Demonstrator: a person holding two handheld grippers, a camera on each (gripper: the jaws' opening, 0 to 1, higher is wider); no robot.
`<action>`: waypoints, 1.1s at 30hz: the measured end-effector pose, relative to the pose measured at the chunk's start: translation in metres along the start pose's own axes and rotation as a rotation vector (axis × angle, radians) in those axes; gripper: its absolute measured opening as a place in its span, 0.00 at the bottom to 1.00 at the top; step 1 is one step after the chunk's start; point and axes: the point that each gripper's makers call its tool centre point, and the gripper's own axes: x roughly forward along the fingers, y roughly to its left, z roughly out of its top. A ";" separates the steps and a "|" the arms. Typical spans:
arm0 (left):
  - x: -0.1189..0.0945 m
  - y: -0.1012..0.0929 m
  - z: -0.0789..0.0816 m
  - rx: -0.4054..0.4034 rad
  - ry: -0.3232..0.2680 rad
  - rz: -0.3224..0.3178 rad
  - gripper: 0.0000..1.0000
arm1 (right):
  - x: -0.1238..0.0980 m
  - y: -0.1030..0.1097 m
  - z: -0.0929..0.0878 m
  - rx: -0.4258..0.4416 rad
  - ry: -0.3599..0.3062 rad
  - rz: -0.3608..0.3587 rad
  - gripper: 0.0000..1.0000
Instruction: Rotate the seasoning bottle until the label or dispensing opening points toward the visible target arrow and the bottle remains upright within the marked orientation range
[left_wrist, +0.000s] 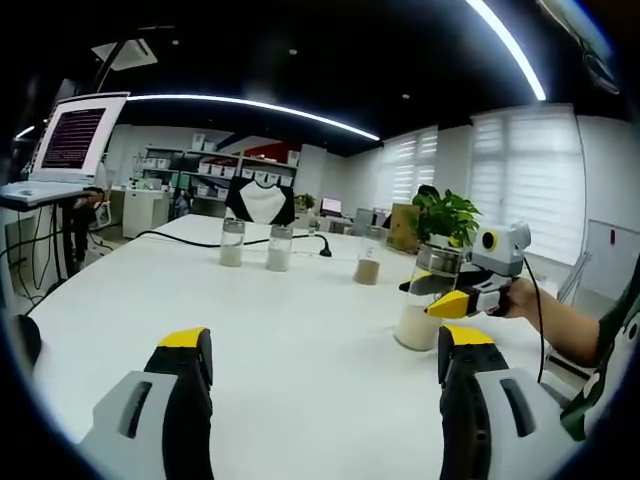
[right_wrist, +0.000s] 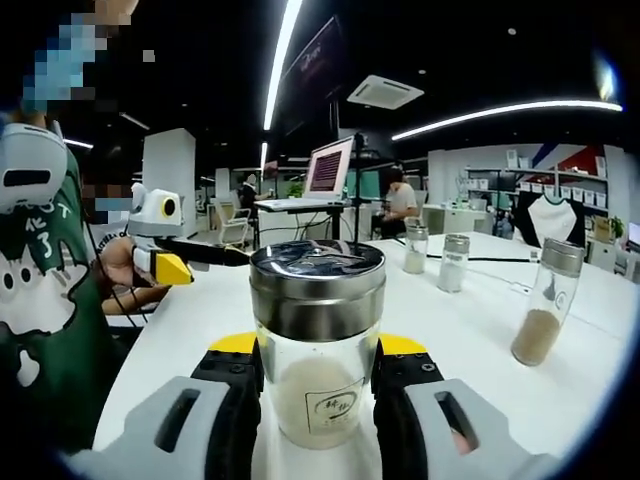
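Right gripper (right_wrist: 318, 385) fingers clamped on both sides of the seasoning bottle (right_wrist: 317, 340), which stands upright on the white desk (right_wrist: 470, 330) with pale powder in the lower half, steel cap on top, small label facing the camera. Left gripper (left_wrist: 325, 375) fingers spread apart, nothing between them (hovering over bare desk, bottle off to its right). In the left gripper view the bottle (left_wrist: 428, 297) sits near the desk edge with the right gripper (left_wrist: 450, 298) on it. Beyond the bottle: a brown-powder jar (left_wrist: 368, 261), then two white-powder jars (left_wrist: 254, 244) and a black cable (left_wrist: 190, 239). Potted plant (left_wrist: 447, 213) behind the bottle.
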 end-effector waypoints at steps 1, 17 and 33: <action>0.000 0.000 0.000 0.000 0.000 0.000 0.99 | 0.000 0.000 0.000 0.002 0.002 -0.005 0.41; 0.002 -0.004 -0.001 0.001 0.005 -0.011 0.99 | 0.000 -0.002 -0.002 0.047 0.037 -0.121 0.41; 0.001 -0.005 0.000 0.006 0.004 -0.010 0.99 | -0.001 -0.006 -0.005 0.080 0.079 -0.276 0.41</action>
